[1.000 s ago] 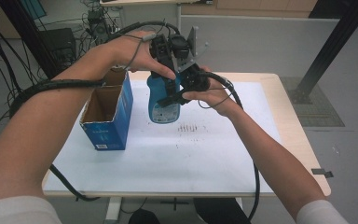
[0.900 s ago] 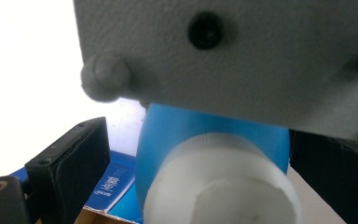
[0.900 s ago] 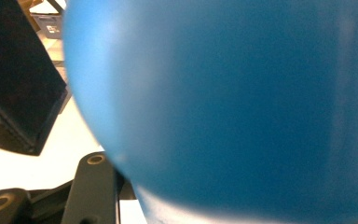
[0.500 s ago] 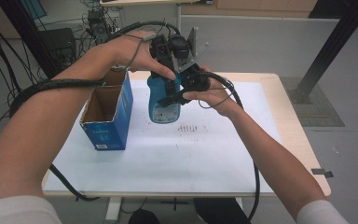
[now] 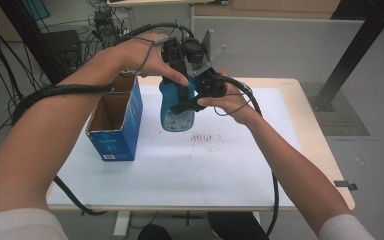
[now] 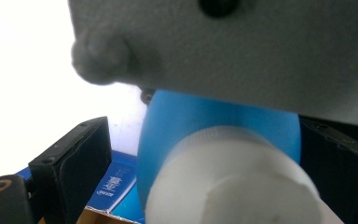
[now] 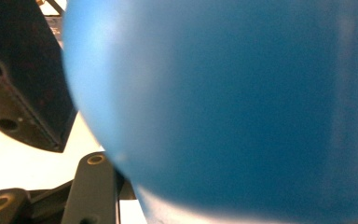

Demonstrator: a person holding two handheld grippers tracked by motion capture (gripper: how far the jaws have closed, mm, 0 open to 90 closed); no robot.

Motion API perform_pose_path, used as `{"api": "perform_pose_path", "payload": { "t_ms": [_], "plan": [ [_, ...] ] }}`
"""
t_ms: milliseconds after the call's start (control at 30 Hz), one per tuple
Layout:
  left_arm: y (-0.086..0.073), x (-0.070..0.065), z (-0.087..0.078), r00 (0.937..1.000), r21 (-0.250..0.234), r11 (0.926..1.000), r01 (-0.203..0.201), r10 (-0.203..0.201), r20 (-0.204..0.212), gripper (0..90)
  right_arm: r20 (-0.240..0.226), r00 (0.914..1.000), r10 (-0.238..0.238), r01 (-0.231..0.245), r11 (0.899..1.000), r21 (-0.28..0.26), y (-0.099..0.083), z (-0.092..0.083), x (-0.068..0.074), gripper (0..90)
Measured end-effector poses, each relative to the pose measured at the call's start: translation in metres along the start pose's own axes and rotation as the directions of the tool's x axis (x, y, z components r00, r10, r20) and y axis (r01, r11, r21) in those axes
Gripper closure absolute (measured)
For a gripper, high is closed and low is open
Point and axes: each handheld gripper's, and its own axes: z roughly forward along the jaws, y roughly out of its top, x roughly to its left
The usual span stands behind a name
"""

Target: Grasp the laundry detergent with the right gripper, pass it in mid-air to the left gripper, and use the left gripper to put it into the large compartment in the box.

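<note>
Tabletop (image 5: 230, 175) white, open blue box (image 5: 115, 125) standing on its left part. Blue bottle (image 5: 177, 107) held in the air above the tabletop, just right of the box, roughly upright. Left gripper (image 5: 180, 55) comes from above, jaws on either side of the bottle near its white cap (image 6: 233, 182); whether they press, cannot tell. Right gripper (image 5: 200, 95) jaws clamped on the bottle's body.

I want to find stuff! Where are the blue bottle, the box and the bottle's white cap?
bottle (image 5: 176, 112), high view, on its labelled blue body.
box (image 5: 116, 142), high view, on its blue front wall.
cap (image 6: 233, 182), left gripper view, on its white side.
</note>
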Motion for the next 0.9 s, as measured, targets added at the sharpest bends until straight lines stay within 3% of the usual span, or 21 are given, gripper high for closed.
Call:
{"api": "perform_pose_path", "payload": {
  "t_ms": [233, 267, 500, 733, 767, 833, 867, 900],
  "plan": [
    [-0.0005, -0.0004, 0.0007, 1.0, -0.002, 1.0, 0.001, -0.001, 0.003, 6.9, 0.008, 0.9999, -0.013, 0.013, 1.0, 0.003, 0.0002, -0.0002, -0.0006, 44.3],
    [-0.001, -0.0019, 0.0022, 0.9997, -0.017, 0.9996, 0.023, -0.023, 0.006, 7.0, 0.008, 0.9999, -0.012, 0.012, 1.0, 0.003, 0.0002, -0.0003, -0.0004, 44.2],
    [-0.001, -0.0031, 0.0023, 0.9996, -0.018, 0.9994, 0.03, -0.03, 0.002, 7.2, 0.001, 1.0, -0.002, 0.002, 1.0, -0.002, 0.0006, -0.0006, 0.0009, 44.2],
    [-0.0012, -0.0027, 0.0016, 0.9998, -0.012, 0.9998, 0.018, -0.018, -0.004, 9.3, 0.009, 0.9998, -0.015, 0.015, 1.0, 0.003, 0.0005, -0.0002, 0.0001, 44.2],
    [-0.0009, -0.0008, 0.0002, 0.9999, 0.012, 0.9999, -0.011, 0.011, -0.004, 10.1, 0.011, 0.9998, -0.016, 0.016, 1.0, 0.002, 0.0006, -0.0003, 0.0001, 44.2],
    [-0.0016, -0.0028, 0.0017, 0.9999, -0.011, 0.9999, 0.01, -0.01, -0.008, 15.8, 0.003, 1.0, -0.002, 0.002, 1.0, -0.001, 0.001, -0.0001, 0.0015, 44.2],
    [-0.0013, -0.0011, -0.0001, 0.9997, 0.01, 0.9998, -0.019, 0.019, -0.016, 17.0, 0.01, 0.9998, -0.015, 0.015, 1.0, 0.007, 0.0009, -0.0001, 0.0009, 44.2],
    [-0.0013, -0.0011, -0.0001, 0.9997, 0.01, 0.9998, -0.019, 0.019, -0.016, 18.1, 0.01, 0.9998, -0.015, 0.015, 1.0, 0.007, 0.0009, -0.0001, 0.0009, 44.2]
  ]
}}
